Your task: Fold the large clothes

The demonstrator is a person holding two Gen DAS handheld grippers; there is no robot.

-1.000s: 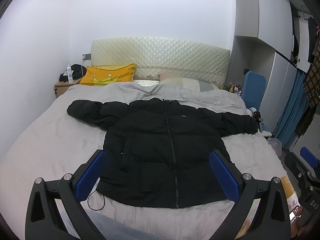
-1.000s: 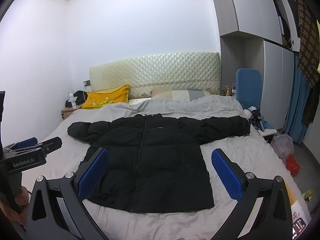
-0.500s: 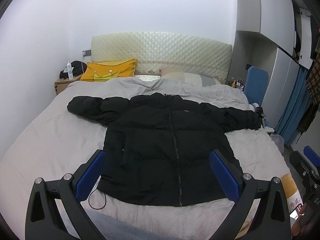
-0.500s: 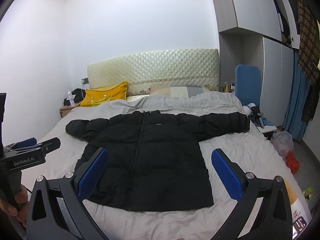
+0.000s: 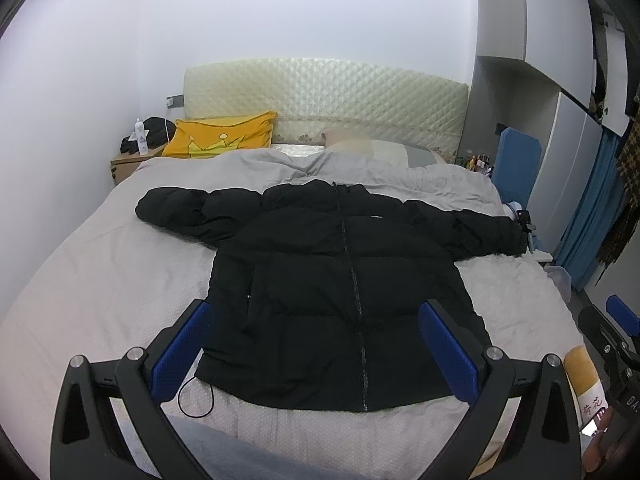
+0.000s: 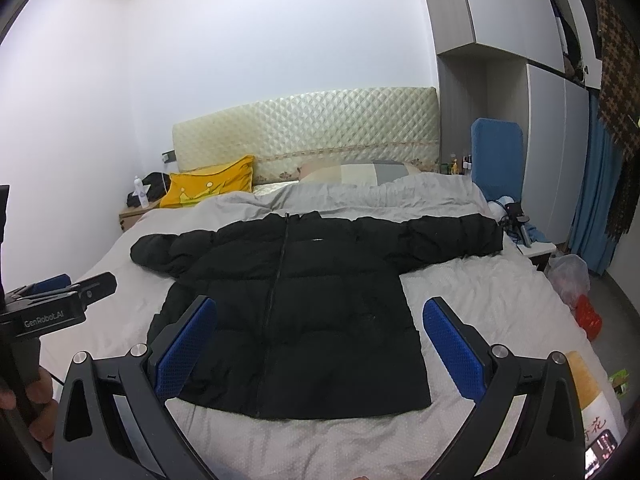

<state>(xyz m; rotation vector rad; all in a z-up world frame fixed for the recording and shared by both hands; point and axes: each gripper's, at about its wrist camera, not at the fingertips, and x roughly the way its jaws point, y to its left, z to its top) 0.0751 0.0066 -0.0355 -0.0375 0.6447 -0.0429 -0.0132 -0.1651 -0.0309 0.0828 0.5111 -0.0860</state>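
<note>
Jacket [image 5: 340, 288]: black puffer, laid flat on the bed [image 5: 88, 288], front up, zip closed down the middle, both sleeves spread out to the sides. In the left wrist view it fills the centre of the frame, hem toward the bottom edge, collar toward the headboard [image 5: 320, 108]. In the right wrist view the jacket [image 6: 296, 304] sits centre-left, its right-hand sleeve reaching the bed's edge.

Left gripper [image 5: 316, 350]: released, blue pads wide apart, framing the lower part of the jacket from above; no contact visible. It also appears at the left edge of the right wrist view.

Right gripper [image 6: 320, 346]: likewise released, pads spread, nothing between them; it hangs over the hem area, clear of the fabric.

A thin black cord loop [image 5: 196, 398] lies on the sheet at the jacket's lower left corner.

Surroundings: yellow pillow [image 5: 224, 138] at upper left by the headboard; nightstand [image 5: 128, 162] beside it; blue chair [image 5: 518, 164] at right; red bag [image 6: 588, 316] on the floor at far right.
</note>
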